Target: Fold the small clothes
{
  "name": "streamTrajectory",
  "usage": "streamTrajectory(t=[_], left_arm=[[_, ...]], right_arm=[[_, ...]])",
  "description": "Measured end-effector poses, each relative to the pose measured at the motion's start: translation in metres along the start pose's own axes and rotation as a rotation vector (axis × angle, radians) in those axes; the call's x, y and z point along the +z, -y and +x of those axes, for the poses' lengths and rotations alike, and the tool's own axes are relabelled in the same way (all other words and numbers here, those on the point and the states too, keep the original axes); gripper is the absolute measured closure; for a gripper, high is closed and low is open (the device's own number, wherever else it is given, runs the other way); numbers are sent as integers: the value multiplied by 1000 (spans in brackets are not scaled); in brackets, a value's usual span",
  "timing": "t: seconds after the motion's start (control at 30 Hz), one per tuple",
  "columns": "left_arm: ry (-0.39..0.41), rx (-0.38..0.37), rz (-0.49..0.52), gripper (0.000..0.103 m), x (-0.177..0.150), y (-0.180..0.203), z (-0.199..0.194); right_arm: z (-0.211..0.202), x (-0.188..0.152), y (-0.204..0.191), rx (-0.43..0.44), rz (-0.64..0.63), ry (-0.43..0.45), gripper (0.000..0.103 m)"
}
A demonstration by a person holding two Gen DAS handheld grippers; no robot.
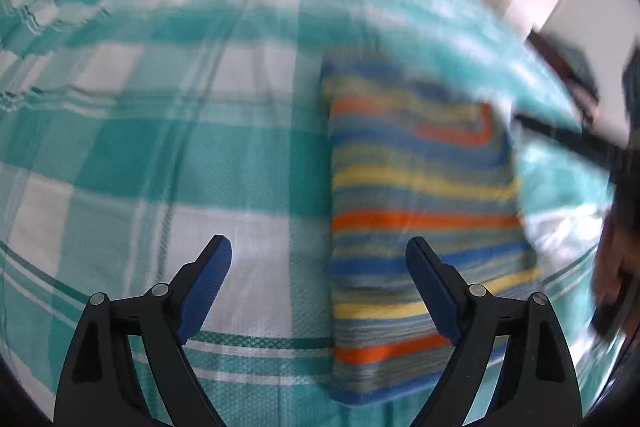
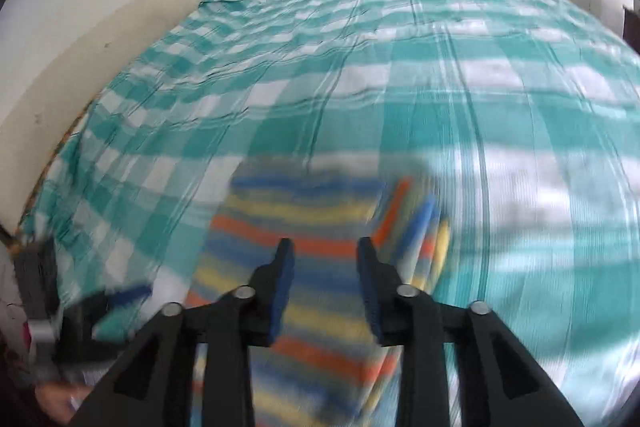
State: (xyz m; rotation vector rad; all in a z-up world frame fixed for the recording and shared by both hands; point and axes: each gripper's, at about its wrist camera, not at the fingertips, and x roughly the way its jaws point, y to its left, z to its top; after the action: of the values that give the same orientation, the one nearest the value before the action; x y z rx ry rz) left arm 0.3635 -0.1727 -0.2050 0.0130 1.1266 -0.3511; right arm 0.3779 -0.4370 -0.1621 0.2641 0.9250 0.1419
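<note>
Folded striped garment (image 1: 424, 203) on the teal-and-white checked bedspread (image 1: 160, 131), both your grippers empty above it.

Its long axis runs away from you toward the far side of the bed, stripes lying across it; no label or writing is readable (both views are blurred). Your left gripper (image 1: 319, 259) is spread wide, straddling the garment's left edge, seemingly not touching. Your right gripper (image 2: 325, 259) is partly spread, pinching nothing, over the garment.
</note>
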Motion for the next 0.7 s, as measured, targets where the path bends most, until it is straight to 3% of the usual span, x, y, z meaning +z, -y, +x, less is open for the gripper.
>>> streamTrajectory(t=[0.03,0.1,0.2,0.27,0.33,0.4,0.43,0.5,0.57,0.63,0.7], left_arm=[[-40,10,8,12,-4,0,10],[-19,-20,17,11,-12,-3,3],[-18,1,35,12,-19,-9,-19],[21,-11,36,12,-26,-16,-35],[39,-32,28,11,-39,-20,-42],[3,-31,42,11,-51,-16,-28],[-37,1,62,11,-61,-13,-17],[-19,36,88,11,-66,-7,-18],[-11,68,114,11,-69,0,-33],[21,111,148,11,-72,7,-44],[35,140,174,11,-72,12,-48]], right_arm=[[18,2,6,-57,7,-34,58],[49,-9,31,-141,57,-156,59],[27,-16,40,-123,116,-94,60],[-14,-31,29,-64,130,-29,60],[-55,-62,7,8,67,17,60],[-71,-102,-12,67,12,17,60],[-66,-118,-17,68,-5,-13,60],[-50,-168,-12,-24,-7,-160,60],[-78,-186,-8,-18,72,-63,56],[-108,-198,-8,-36,125,1,37],[-133,-209,-10,-54,148,81,32]])
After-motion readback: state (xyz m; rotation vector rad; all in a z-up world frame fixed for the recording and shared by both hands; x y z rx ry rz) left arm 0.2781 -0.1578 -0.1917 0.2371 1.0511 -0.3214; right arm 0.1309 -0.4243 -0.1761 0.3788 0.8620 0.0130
